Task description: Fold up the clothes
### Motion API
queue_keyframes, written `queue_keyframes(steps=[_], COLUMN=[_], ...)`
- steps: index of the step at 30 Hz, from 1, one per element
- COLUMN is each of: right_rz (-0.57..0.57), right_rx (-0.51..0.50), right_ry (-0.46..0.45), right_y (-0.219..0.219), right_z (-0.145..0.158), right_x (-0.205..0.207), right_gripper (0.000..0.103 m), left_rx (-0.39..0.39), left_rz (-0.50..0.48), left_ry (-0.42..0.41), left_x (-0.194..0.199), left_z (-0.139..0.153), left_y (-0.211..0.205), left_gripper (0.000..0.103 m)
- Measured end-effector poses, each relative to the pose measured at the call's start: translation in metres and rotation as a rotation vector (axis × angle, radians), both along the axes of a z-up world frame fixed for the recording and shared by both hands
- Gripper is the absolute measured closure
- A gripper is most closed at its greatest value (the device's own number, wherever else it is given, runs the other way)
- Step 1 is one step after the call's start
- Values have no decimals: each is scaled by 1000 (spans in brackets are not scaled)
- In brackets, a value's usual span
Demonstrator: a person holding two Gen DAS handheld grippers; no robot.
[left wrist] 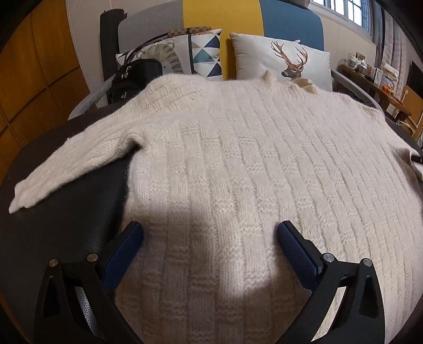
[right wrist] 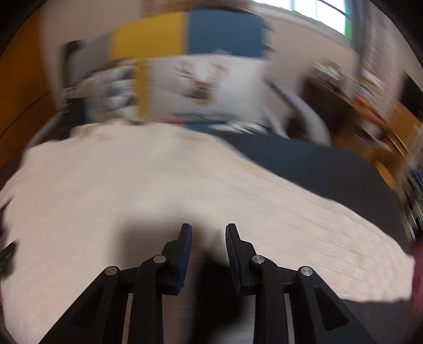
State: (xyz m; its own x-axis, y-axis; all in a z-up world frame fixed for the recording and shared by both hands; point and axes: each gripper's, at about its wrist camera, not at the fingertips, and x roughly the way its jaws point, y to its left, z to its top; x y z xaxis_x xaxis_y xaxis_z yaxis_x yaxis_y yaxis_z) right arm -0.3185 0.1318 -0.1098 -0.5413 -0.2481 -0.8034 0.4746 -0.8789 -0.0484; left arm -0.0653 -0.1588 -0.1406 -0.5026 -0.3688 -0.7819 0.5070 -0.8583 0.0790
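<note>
Lying spread flat across a dark round worktop [left wrist: 66, 232], a cream basket-weave knit sweater [left wrist: 238, 164], body smoothed out, one sleeve [left wrist: 66, 169] angled out toward the worktop's left edge, ribbed collar [left wrist: 304, 84] at the far side near the cushions. Hovering over the near hem, the left gripper [left wrist: 210, 232], blue-padded jaws spread wide with nothing between them, pads apart from each other and only knit fabric showing in the gap. Seen in the right wrist view, heavily blurred, the right gripper [right wrist: 208, 232], jaws parted by a narrow gap, open, no cloth pinched between the pads, poised above the sweater's near edge [right wrist: 185, 185] where the pale knit gives way to the dark worktop [right wrist: 330, 164]. Stretching toward the right of that view, a second sleeve or side of the garment; too smeared to tell which. Behind the worktop, a sofa with a backrest in grey, yellow [left wrist: 222, 16] and blue panels, a deer-print cushion [left wrist: 285, 58], a cushion with blue triangles [left wrist: 206, 53], and a black handbag [left wrist: 134, 76] resting at the left end just beyond the sweater's shoulder. To the left, wooden cabinet doors [left wrist: 34, 74]; at far right, a cluttered wooden side table [left wrist: 375, 84] under a window [left wrist: 351, 10].
</note>
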Motion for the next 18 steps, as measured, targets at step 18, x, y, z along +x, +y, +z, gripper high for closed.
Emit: queue_keyframes(steps=[18], right_rz=[36], right_rx=[-89], right_ry=[14], right_y=[2], right_z=[32], right_x=[-20], right_gripper=[77], left_rx=[14], left_rz=[-10], left_ry=[16], left_x=[2], left_z=[-2], left_y=[-13], left_gripper=[0])
